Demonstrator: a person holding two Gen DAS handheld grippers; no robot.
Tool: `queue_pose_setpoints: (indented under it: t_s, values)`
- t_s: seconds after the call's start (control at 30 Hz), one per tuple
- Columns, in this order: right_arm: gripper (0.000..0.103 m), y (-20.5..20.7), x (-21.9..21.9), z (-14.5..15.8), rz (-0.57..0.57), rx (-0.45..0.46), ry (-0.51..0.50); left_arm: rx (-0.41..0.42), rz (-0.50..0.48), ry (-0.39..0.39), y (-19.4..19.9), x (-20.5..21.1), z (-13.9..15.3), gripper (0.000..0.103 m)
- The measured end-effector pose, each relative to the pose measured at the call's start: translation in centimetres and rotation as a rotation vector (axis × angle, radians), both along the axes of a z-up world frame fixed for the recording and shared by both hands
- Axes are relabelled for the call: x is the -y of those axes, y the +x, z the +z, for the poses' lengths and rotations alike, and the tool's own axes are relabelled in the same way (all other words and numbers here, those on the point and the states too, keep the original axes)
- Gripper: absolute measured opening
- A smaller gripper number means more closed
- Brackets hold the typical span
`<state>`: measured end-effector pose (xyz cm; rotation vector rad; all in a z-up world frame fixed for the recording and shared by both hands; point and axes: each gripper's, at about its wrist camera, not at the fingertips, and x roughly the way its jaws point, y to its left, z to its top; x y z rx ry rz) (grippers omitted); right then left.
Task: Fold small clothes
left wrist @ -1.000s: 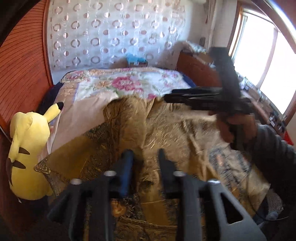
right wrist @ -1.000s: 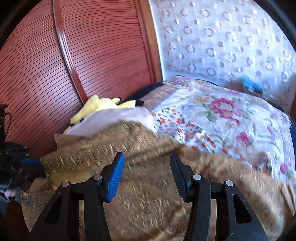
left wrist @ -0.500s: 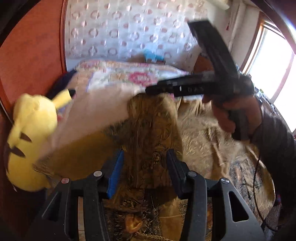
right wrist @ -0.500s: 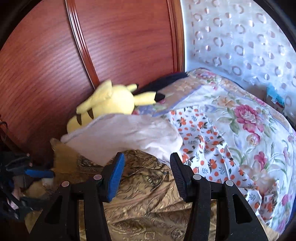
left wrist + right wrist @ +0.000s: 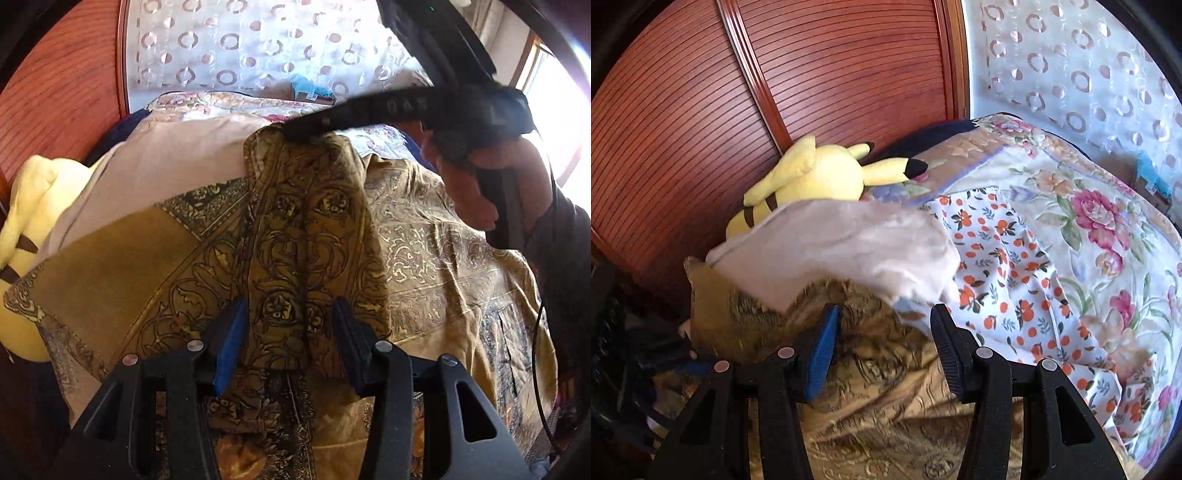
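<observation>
A gold cloth with dark ornate print [image 5: 306, 236] lies on the bed, a folded strip of it running from my left gripper [image 5: 288, 328] toward the far edge. My left gripper is open, its fingers [image 5: 231, 332] on either side of the strip's near end. My right gripper shows in the left wrist view [image 5: 295, 131] with its tips at the strip's far end. In the right wrist view my right gripper [image 5: 882, 332] is open over the gold cloth [image 5: 871, 398]. A pale beige cloth [image 5: 842, 251] lies over the gold cloth's far edge.
A yellow plush toy [image 5: 812, 177] sits against the red-brown wooden headboard [image 5: 701, 92]. A white cloth with orange print [image 5: 1004, 266] lies on the floral bedspread [image 5: 1100, 214]. A patterned curtain [image 5: 258, 48] hangs behind the bed; a bright window [image 5: 554, 92] is at right.
My left gripper has opened from nearly shut. My right gripper has swung left toward the far edge of the gold cloth. The beige cloth now lies further over the gold cloth.
</observation>
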<state>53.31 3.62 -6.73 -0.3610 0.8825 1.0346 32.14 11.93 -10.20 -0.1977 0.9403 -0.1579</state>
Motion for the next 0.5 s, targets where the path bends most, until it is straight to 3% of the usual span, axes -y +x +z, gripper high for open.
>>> queue_pose_setpoints:
  t_s: [0.2, 0.3, 0.33, 0.43, 0.5]
  values:
    - [0.052, -0.5, -1.9, -1.3, 0.035, -0.004, -0.086, -0.007, -0.004, 0.013, -0.5, 0.7, -0.3, 0.048]
    - [0.018, -0.6, -1.8, -1.6, 0.058, -0.012, -0.08, -0.005, 0.006, -0.003, -0.6, 0.3, -0.3, 0.048]
    - [0.012, -0.8, -1.6, -1.1, 0.057, 0.013, -0.058, -0.005, 0.008, -0.015, -0.6, 0.2, -0.3, 0.048]
    - [0.008, -1.8, 0.3, 1.0, -0.038, 0.122, 0.045, -0.003, 0.017, -0.036, -0.6, -0.2, -0.2, 0.048]
    - [0.008, -2.7, 1.3, 2.1, -0.055, 0.146, 0.109, -0.01, 0.023, -0.054, -0.6, -0.4, -0.3, 0.048]
